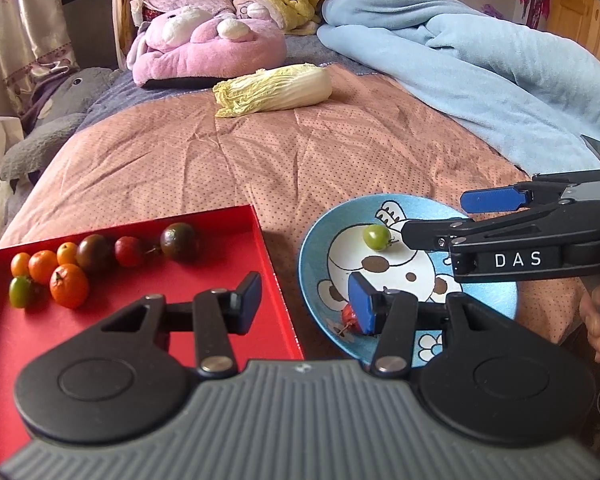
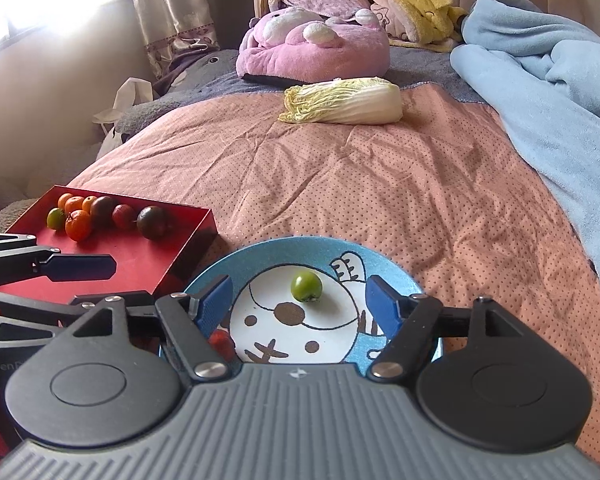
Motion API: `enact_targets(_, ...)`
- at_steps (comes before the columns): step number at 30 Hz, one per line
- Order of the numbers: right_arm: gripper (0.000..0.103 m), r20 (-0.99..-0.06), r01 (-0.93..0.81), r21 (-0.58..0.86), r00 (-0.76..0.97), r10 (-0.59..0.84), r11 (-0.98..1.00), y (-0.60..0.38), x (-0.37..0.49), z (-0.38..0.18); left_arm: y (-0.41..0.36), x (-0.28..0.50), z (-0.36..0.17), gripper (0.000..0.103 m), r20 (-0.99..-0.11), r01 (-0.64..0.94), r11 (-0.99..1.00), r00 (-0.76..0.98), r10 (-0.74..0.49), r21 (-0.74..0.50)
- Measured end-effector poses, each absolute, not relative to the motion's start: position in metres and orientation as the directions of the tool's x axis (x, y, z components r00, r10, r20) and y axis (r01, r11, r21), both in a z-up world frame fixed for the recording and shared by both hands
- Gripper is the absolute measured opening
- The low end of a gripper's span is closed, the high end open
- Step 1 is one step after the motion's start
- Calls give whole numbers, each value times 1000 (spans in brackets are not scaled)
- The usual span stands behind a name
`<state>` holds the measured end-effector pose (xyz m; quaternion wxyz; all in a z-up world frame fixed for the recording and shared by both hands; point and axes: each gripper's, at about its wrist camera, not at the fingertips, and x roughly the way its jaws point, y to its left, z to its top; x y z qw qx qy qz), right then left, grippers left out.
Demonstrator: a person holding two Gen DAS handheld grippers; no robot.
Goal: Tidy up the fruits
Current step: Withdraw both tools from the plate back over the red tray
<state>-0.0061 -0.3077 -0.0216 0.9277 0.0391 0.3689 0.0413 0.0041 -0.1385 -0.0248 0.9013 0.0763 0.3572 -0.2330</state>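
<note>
On the bed's pink dotted quilt (image 2: 380, 184), side by side: red tray (image 1: 228, 264) to the left, blue cartoon plate (image 2: 396, 272) to the right. Eight small fruits gathered along the tray's far left part: orange ones (image 1: 69, 286), dark ones (image 1: 179, 241), a red one (image 1: 129, 251), a green one (image 1: 20, 291). Two pieces on the plate: a green fruit (image 2: 306, 287) near the middle and a red fruit (image 1: 349, 316) by the near-left rim. Which way the sorting runs cannot be told; judging by the counts, probably most done with two pieces left, or else just begun.

Left hand-held gripper (image 1: 306, 302) spread wide and empty, straddling the tray's right wall, its blue right pad just beside the red fruit; contact cannot be told. Right hand-held gripper (image 2: 302, 302) also wide and empty, low over the plate, the green fruit just ahead of the gap between its blue pads and touching neither.

Farther up the bed, well apart: napa cabbage (image 2: 342, 101), pink plush (image 2: 312, 48), blue blanket (image 2: 548, 92).
</note>
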Motion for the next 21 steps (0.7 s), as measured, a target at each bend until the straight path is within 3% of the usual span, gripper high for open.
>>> enact_targets(7,78,-684,-71,109,718,127,991,-295,-5,-20,-126,5,-24,51,-679,457,889,644,-351,-27)
enact_targets(11,85,-682,-76,110,719,131,991,-290,-3,-19,-118,6,-24,51,-679,445,895,650,-341,-23)
enact_targets(21,85,-674,-126,111,720,168,986,-266,2,-12,-91,13,-21,51,-677,396,918,671,-304,-20)
